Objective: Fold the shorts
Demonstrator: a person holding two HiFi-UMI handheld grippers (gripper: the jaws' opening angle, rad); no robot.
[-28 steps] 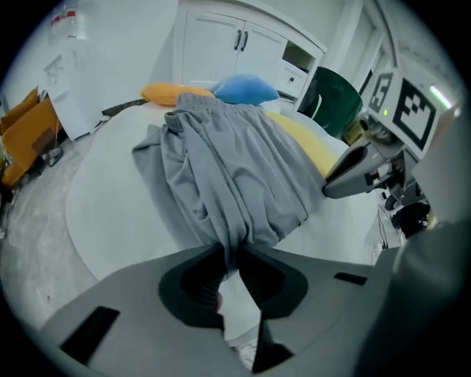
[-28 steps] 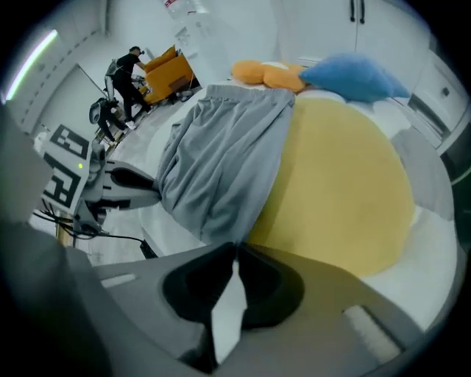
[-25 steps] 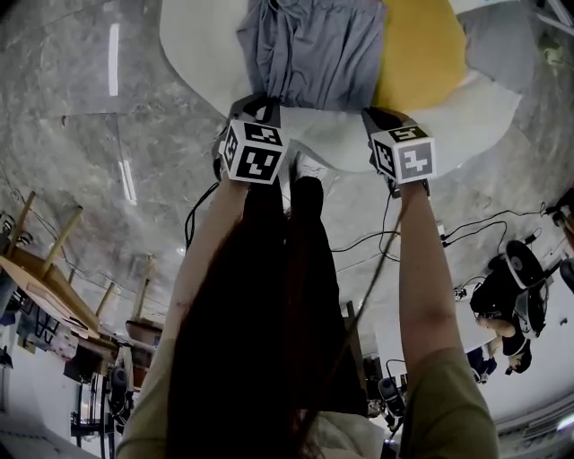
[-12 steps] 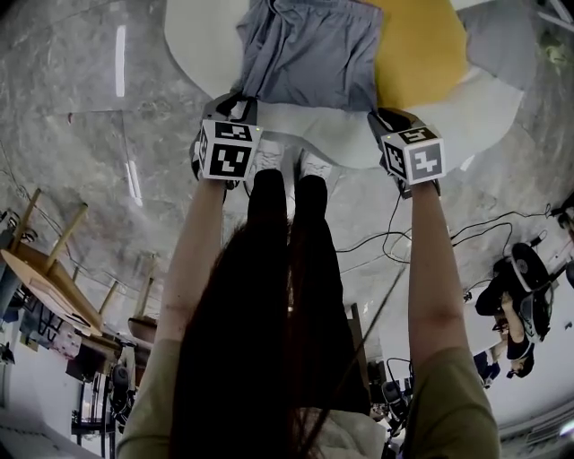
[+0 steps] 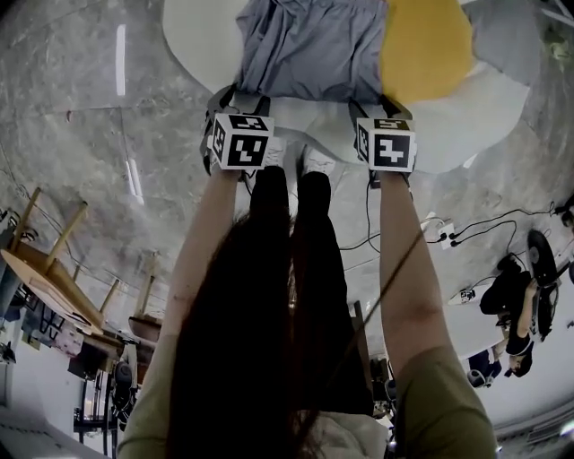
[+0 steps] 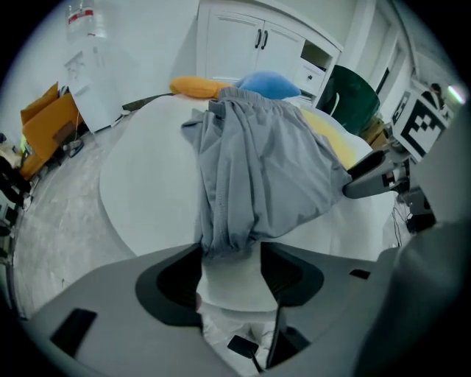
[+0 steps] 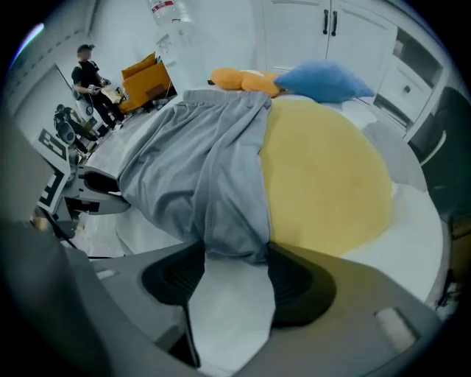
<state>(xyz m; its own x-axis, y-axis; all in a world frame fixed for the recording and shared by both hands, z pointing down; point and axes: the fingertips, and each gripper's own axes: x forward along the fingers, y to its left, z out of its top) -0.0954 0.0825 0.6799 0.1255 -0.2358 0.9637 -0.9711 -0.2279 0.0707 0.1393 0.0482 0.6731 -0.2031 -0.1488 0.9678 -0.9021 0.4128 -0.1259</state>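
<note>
- The left gripper (image 6: 229, 254) was held low at the near edge of the table (image 6: 140, 184). Its jaws stood apart, and the bunched hem of one leg of the shorts (image 6: 257, 162) lay just between their tips.
- The right gripper (image 7: 235, 258) matched it, jaws apart with the other leg's hem at their mouth. Bare white tabletop showed in the gap behind the hem.
- The grey shorts lay rumpled on the round white table, with the legs toward the person and the waistband at the far side.
- One side of the shorts rested on a yellow cushion (image 7: 331, 177) that lay flat on the table beside them.
- Past the waistband sat a blue cushion (image 7: 324, 81) and an orange one (image 7: 239, 79), near white cabinets (image 7: 331, 22).
- From above, the two grippers were side by side and level, one at each leg. Each marker cube (image 5: 240, 141) faced up, and the holder's bare forearms reached forward.
- The holder's shoes (image 5: 309, 163) stood at the table's edge, between the grippers.
- Cables (image 5: 430, 235) trailed over the grey marbled floor (image 5: 72, 108) to the right.
- Another person (image 7: 88, 68) stood well back in the room, beside an orange box.
</note>
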